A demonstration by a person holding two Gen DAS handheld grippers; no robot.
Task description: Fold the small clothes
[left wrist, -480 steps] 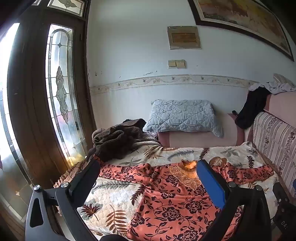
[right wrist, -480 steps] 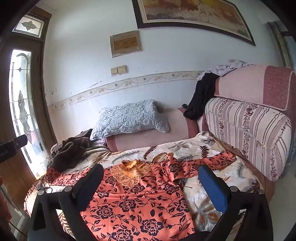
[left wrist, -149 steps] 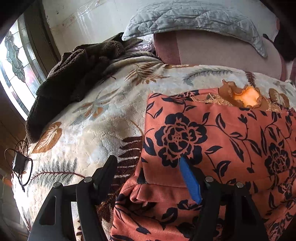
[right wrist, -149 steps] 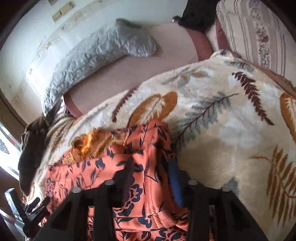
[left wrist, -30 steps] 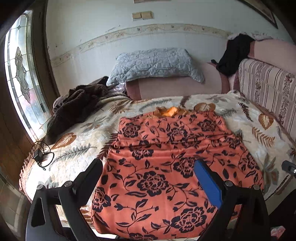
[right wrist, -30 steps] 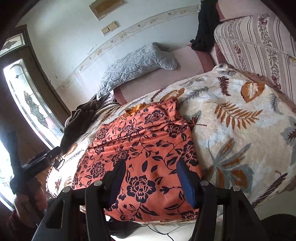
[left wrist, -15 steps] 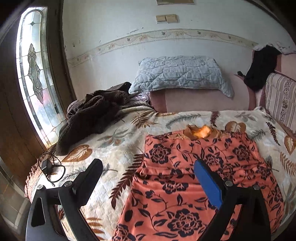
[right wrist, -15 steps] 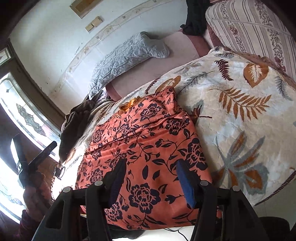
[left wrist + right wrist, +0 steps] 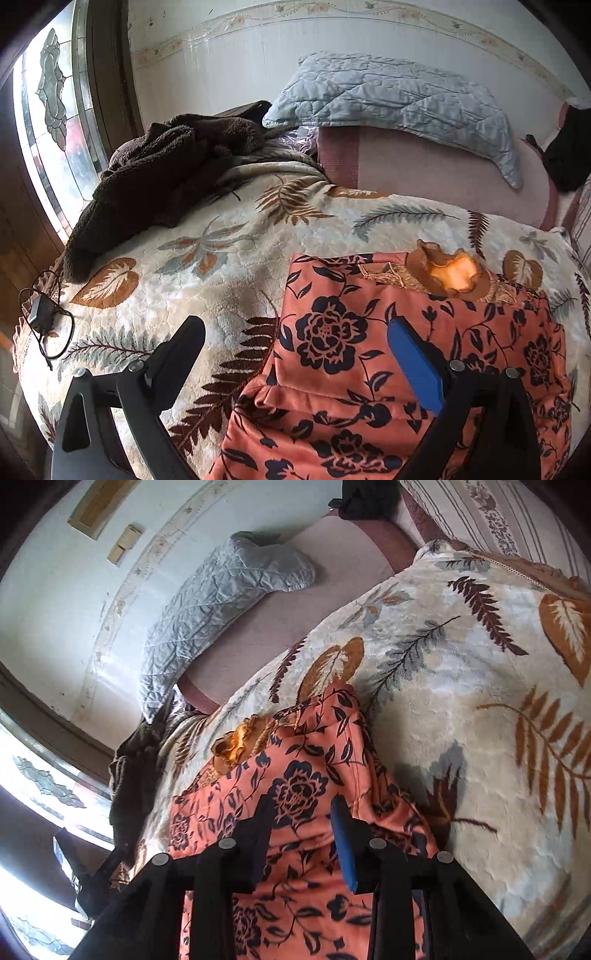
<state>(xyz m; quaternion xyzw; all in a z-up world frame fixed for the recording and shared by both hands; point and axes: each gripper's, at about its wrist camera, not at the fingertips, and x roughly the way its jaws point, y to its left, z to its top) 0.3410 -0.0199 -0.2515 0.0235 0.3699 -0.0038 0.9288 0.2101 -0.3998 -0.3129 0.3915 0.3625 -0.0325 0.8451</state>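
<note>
An orange dress with dark flowers (image 9: 399,339) lies flat on the bed, sleeves folded in, its gold lace collar (image 9: 450,271) toward the headboard. My left gripper (image 9: 291,339) is open and hovers low over the dress's left shoulder edge, holding nothing. In the right wrist view the same dress (image 9: 295,797) fills the lower middle, its collar (image 9: 236,744) to the upper left. My right gripper (image 9: 303,812) is open, jaws part-way apart, just above the dress's right shoulder area, with nothing between them.
The bed is covered by a cream leaf-print blanket (image 9: 229,251). A dark brown fleece heap (image 9: 166,162) lies at the far left. A grey quilted pillow (image 9: 399,96) leans on the pink headboard (image 9: 443,173). A charger with cable (image 9: 40,321) lies at the left edge.
Both grippers have dropped down and forward toward the upper part of the dress over the last second. The dress itself has not moved.
</note>
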